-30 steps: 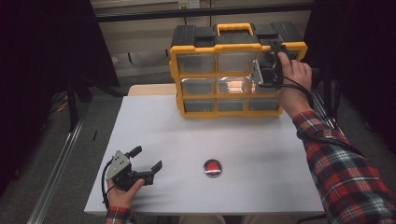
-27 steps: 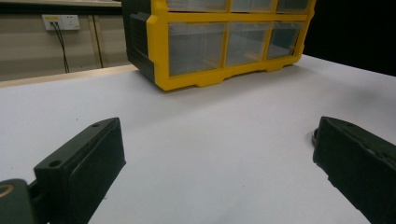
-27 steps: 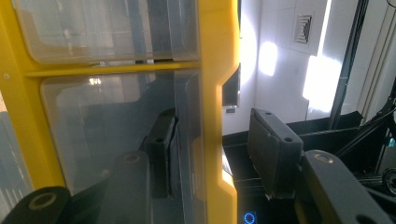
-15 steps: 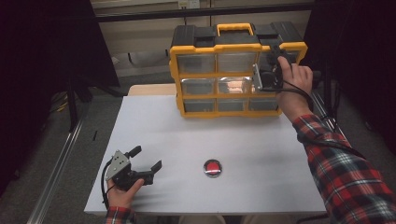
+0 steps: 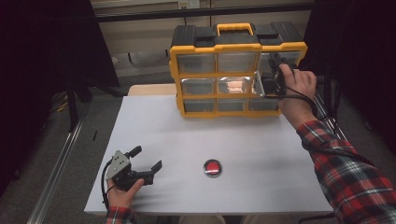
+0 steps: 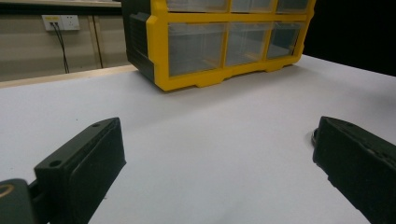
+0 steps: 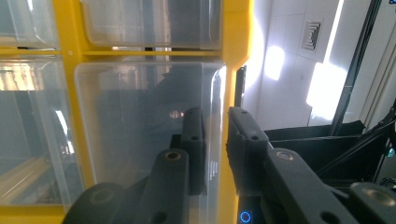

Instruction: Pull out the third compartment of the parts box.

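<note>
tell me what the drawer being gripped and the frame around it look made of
The drawer looks like clear glossy plastic: you see through it and it catches glare. The frame looks like opaque yellow moulded plastic with a smooth, slightly shiny face. The right claw, its jaws just closing, pinches the drawer's side wall.

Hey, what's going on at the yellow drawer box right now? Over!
Right gripper just closed on the clear drawer wall, middle row, right end of the yellow drawer box. Left gripper open, resting on the table. Red button lies clear of both.

White table (image 5: 261, 140) on grey floor (image 5: 84, 140), dim room; beige wall (image 6: 28, 51) w/ outlet (image 6: 62, 22), bright wall vent (image 7: 312, 35).
</note>
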